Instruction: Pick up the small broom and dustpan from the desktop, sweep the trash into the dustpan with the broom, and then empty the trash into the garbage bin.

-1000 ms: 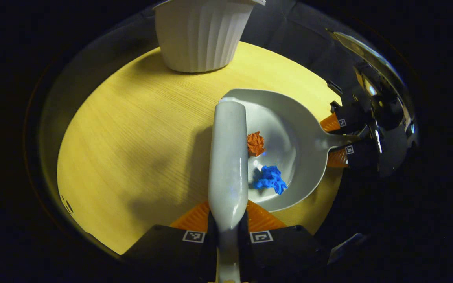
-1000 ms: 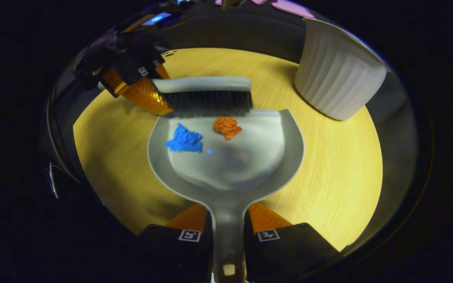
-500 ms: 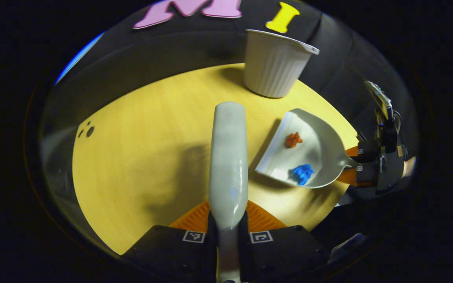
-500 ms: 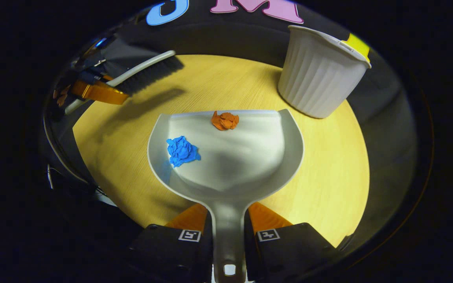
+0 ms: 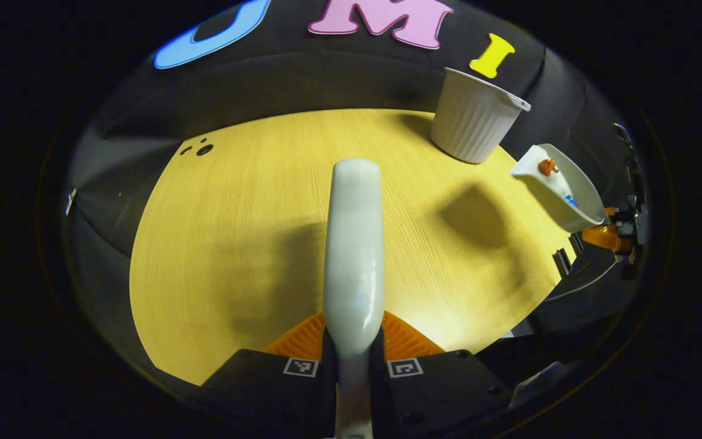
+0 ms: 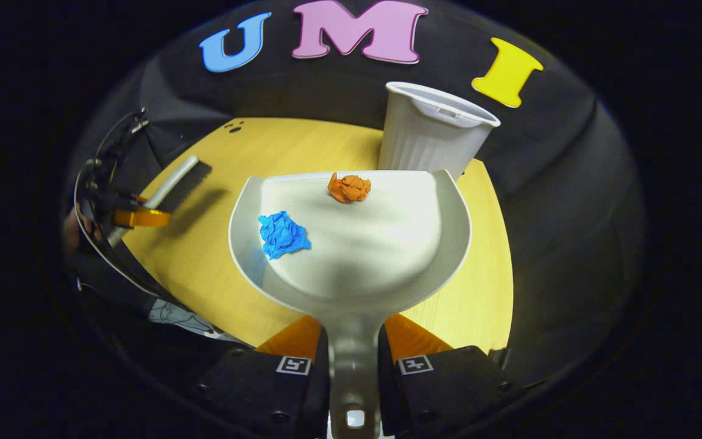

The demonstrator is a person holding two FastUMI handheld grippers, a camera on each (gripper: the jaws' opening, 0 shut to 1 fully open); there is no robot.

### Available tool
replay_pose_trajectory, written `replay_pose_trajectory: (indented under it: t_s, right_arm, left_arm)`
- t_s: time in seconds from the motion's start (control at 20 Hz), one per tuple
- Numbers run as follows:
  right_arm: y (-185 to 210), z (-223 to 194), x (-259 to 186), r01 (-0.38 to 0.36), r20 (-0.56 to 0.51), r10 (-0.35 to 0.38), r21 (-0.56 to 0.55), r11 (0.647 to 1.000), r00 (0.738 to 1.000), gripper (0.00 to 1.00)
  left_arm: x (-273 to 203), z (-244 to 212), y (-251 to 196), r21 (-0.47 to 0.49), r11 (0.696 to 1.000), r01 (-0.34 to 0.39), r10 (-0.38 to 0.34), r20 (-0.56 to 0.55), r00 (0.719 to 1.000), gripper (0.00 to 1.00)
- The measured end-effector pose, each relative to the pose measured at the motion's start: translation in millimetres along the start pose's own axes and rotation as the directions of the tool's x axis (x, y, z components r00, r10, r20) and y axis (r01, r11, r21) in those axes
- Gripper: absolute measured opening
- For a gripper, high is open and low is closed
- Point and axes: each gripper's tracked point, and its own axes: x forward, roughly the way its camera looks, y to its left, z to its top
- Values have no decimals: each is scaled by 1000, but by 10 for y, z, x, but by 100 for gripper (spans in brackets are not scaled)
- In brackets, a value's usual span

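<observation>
Since half a second ago the dustpan (image 6: 357, 244) has risen off the wooden desktop (image 6: 290, 146) and drawn closer to the ribbed white garbage bin (image 6: 427, 137), while the small broom (image 5: 354, 244) has pulled back from it toward the near side of the desk. In the right gripper view the right gripper (image 6: 354, 353) has both fingers pressed on the dustpan's handle at 6 o'clock, the pan spreading up the middle with its front lip level. A crumpled blue paper ball (image 6: 283, 234) lies at 9 o'clock inside the pan, and a crumpled orange paper ball (image 6: 348, 187) sits at 12 o'clock, right at the lip. The bin stands just beyond the lip at 1 o'clock, its open mouth showing. At 9 o'clock in that view the broom (image 6: 174, 186) hangs over the desk edge, bristles pointing down. In the left gripper view the left gripper (image 5: 354, 350) is clamped on the broom's handle, whose pale back runs up from 6 o'clock to the centre. At 2 o'clock there the dustpan (image 5: 561, 189) is held in the air, tilted, just beside the bin (image 5: 476, 116), with its shadow on the desktop (image 5: 253, 213) below.
</observation>
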Motion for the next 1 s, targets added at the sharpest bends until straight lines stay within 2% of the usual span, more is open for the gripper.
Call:
replay_pose_trajectory:
  t_s: [0.2, 0.35, 0.4, 0.45, 0.6, 0.65, 0.75, 1.0]
  right_arm:
    - [-95, 108, -233, -22, 34, 18, 115, 993, 999, 37]
    - [-277, 244, -369, 67, 53, -74, 109, 992, 996, 37]
    - [-328, 364, -413, 71, 68, -80, 126, 989, 994, 32]
    - [-388, 507, -432, 68, 79, -80, 146, 987, 994, 37]
    - [-654, 878, -471, 120, 109, -135, 140, 983, 985, 36]
    - [-748, 1006, -441, 142, 116, -157, 126, 982, 981, 36]
    - [-905, 1253, -359, 165, 124, -181, 131, 978, 976, 36]
    - [-1343, 1617, 52, 234, 87, -259, 224, 946, 962, 37]
  left_arm:
    - [-56, -56, 113, 3, 1000, -8, 8, 7, 1000, 27]
    - [-131, -118, 347, -8, 999, -33, 33, 8, 999, 27]
    - [-157, -128, 403, -30, 999, -36, 37, 11, 999, 26]
    - [-184, -131, 453, -60, 998, -32, 33, 14, 999, 25]
    - [-251, -177, 572, -137, 990, -21, 24, 20, 1000, 29]
    - [-271, -184, 626, -153, 988, -26, 30, 22, 999, 25]
    - [-293, -193, 705, -186, 982, -26, 31, 25, 999, 25]
    - [-463, -158, 1022, -297, 953, -52, 81, 86, 993, 25]
